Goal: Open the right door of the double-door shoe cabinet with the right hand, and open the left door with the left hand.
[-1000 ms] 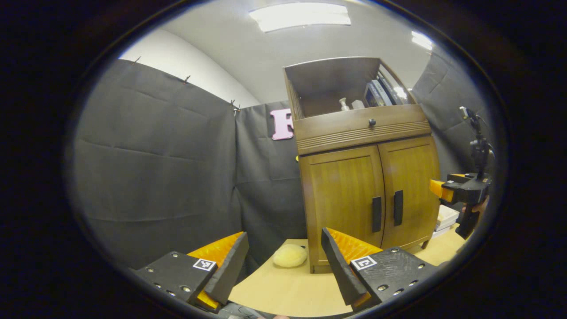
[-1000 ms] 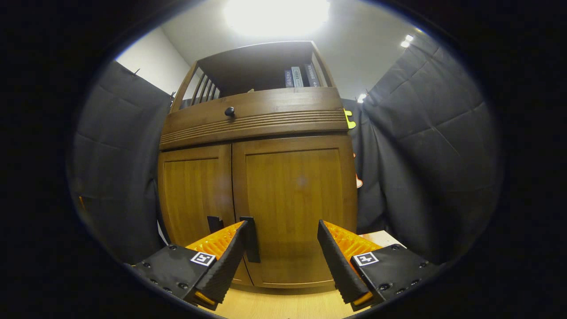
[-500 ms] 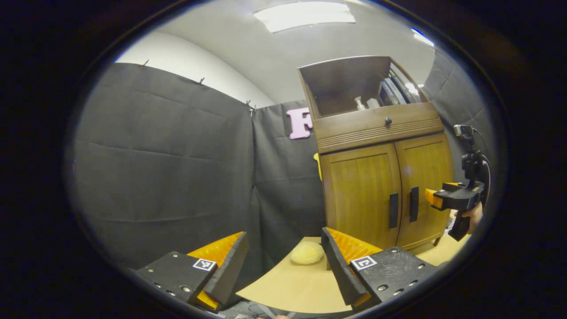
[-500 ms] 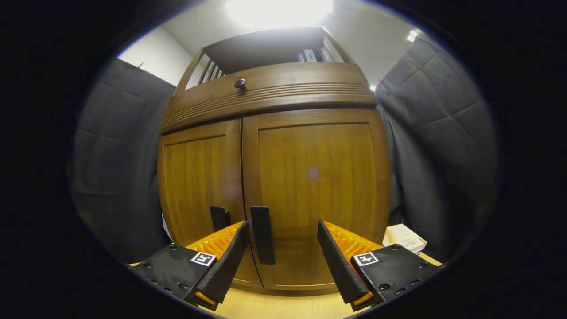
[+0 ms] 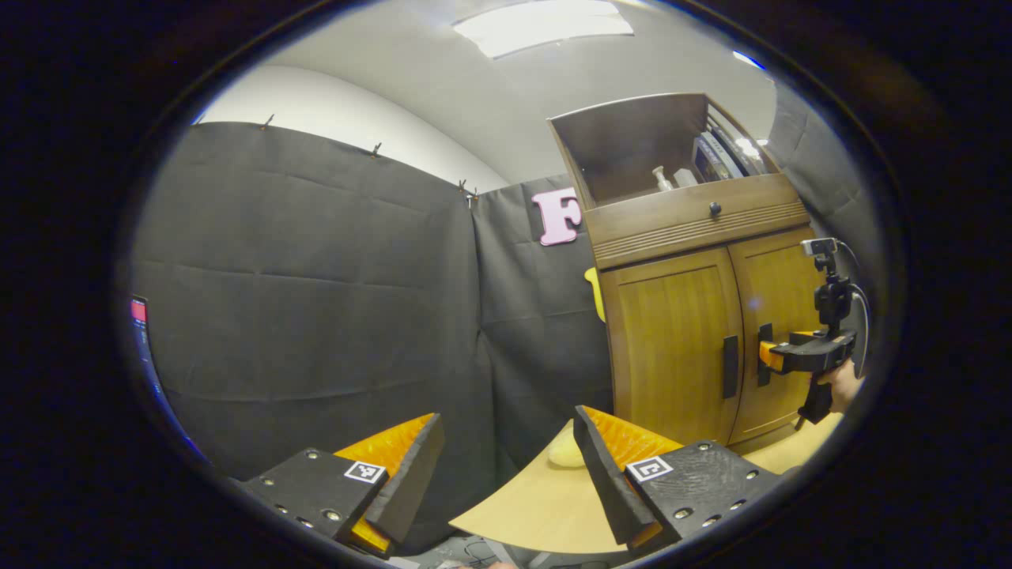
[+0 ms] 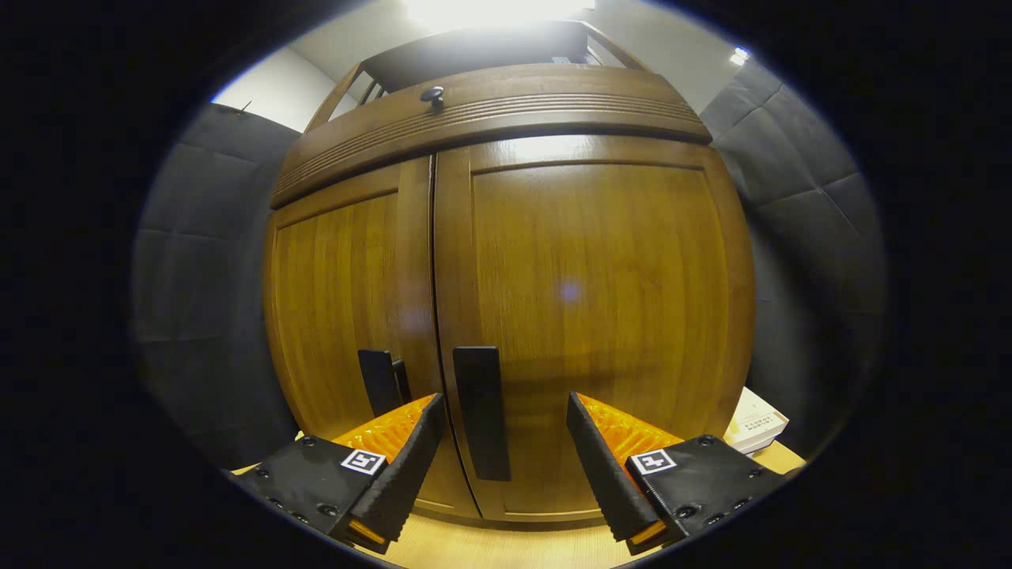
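— While the right claw (image 6: 500, 442) stood wide before the cabinet (image 6: 506, 261), where was the right door's handle (image 6: 481, 411)?
— Between its two spread fingers, nearer the left one. I could not tell whether either finger touched it. The right door (image 6: 601, 316) was shut.

— And the left door (image 6: 340, 308)?
— Shut too, with its own handle (image 6: 379, 381) just left of the seam, above the claw's left finger.

— How many doors and handles did you count?
— Two doors, two dark upright handles, side by side at the middle. One round knob (image 6: 432, 95) sat on the drawer front above them.

— Where was the left claw (image 5: 506, 466)?
— Well apart from the cabinet, which stood at the right of the left gripper view. It was wide as well, holding nothing. Its fingers pointed toward the black cloth wall (image 5: 316, 292) and the near edge of the tabletop (image 5: 538, 506).

— Could you see the right claw from there?
— Yes (image 5: 764, 355), held by a hand (image 5: 844, 383) at the cabinet front, its tips at the right door's handle.

— Anything else on the tabletop?
— One pale yellow round thing (image 5: 565, 452) beside the cabinet's left foot, partly hidden by a finger, and a pale box or book (image 6: 757, 423) by the cabinet's right side. Some books and a small white bottle stood in the open shelf (image 5: 648, 150) on top.
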Tool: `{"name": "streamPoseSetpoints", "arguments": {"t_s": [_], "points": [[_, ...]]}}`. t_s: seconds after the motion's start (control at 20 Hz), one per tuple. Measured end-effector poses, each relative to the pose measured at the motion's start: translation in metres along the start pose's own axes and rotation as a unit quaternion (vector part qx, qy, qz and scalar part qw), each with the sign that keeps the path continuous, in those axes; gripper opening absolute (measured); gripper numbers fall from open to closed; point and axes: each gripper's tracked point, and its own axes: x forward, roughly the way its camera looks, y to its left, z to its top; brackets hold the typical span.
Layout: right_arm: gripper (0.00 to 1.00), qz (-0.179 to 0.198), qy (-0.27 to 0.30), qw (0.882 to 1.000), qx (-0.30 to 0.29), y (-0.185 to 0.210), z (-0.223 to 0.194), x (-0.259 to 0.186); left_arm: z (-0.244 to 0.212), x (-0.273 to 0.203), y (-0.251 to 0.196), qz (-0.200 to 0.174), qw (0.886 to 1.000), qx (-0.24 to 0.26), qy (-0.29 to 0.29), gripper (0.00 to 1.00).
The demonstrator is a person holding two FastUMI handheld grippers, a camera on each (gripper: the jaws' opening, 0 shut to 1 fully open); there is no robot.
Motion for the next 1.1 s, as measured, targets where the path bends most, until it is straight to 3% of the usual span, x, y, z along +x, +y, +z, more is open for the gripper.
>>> {"name": "streamPoseSetpoints", "arguments": {"t_s": [0.2,0.4,0.55,0.6,0.8,1.1], "points": [[0.8,0.001,0.016,1.0,0.002,0.006,-0.01,0.02,0.001,-0.004,0.003,0.016,1.0,0.003,0.008,0.95],[0.82,0.011,0.029,0.999,0.009,0.014,-0.02,0.034,0.001,-0.005,0.006,0.025,1.0,0.008,0.009,0.95],[0.42,0.001,0.022,1.0,0.007,0.014,-0.017,0.034,0.001,-0.005,0.008,0.031,0.999,0.01,0.008,0.95],[0.43,-0.007,0.029,1.0,0.001,0.011,-0.016,0.033,0.001,-0.004,0.008,0.031,0.999,0.009,0.008,0.94],[0.2,0.001,0.04,0.999,0.0,0.014,-0.02,0.033,0.001,-0.005,0.007,0.026,1.0,0.002,0.01,0.95],[0.17,0.016,0.043,0.999,0.005,0.014,-0.019,0.016,0.006,-0.005,0.001,0.003,1.0,-0.005,0.003,0.95]]}}
